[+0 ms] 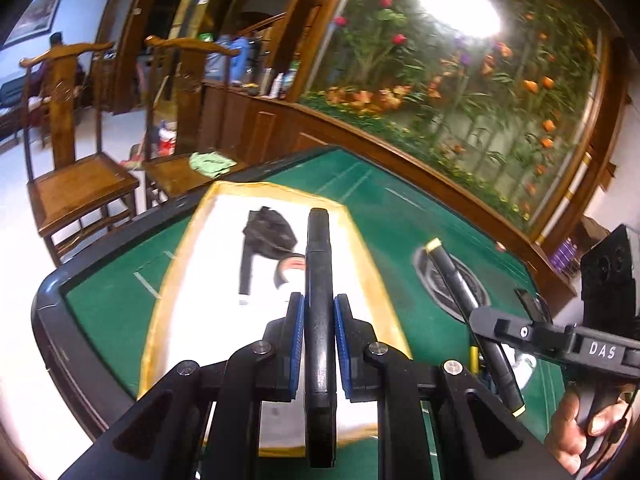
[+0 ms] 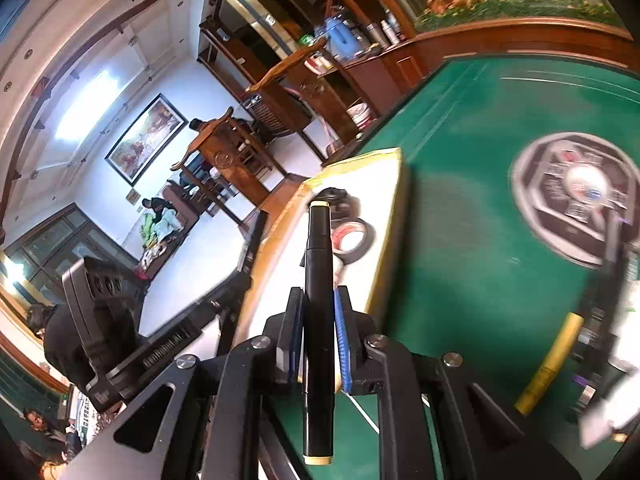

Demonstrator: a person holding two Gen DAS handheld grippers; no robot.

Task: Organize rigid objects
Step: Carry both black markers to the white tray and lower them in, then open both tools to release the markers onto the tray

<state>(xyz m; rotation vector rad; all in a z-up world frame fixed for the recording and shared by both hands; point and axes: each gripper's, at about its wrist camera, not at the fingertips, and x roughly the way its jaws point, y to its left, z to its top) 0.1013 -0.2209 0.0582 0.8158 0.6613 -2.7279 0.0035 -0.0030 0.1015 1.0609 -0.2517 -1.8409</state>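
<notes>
In the left wrist view my left gripper (image 1: 319, 306) is shut on a plain black marker (image 1: 319, 264) that points forward over a white tray with a yellow rim (image 1: 176, 280). In that tray lie a black clip-like object (image 1: 269, 232) and a tape roll (image 1: 289, 269). My right gripper (image 2: 319, 308) is shut on a black marker with cream caps (image 2: 318, 248), which hangs near the tray's (image 2: 386, 200) right edge. The tape roll (image 2: 354, 238) and the black object (image 2: 339, 200) lie just beyond it. From the left wrist view, the right gripper (image 1: 500, 312) holds its marker (image 1: 460, 284) over the green felt.
The green felt table (image 2: 460, 200) has a round black centre panel (image 2: 576, 196). A yellow marker (image 2: 548, 364) lies on the felt beside blurred items at the right edge. Two wooden chairs (image 1: 80, 184) stand past the table's far left edge. A hand (image 1: 576, 428) grips the right handle.
</notes>
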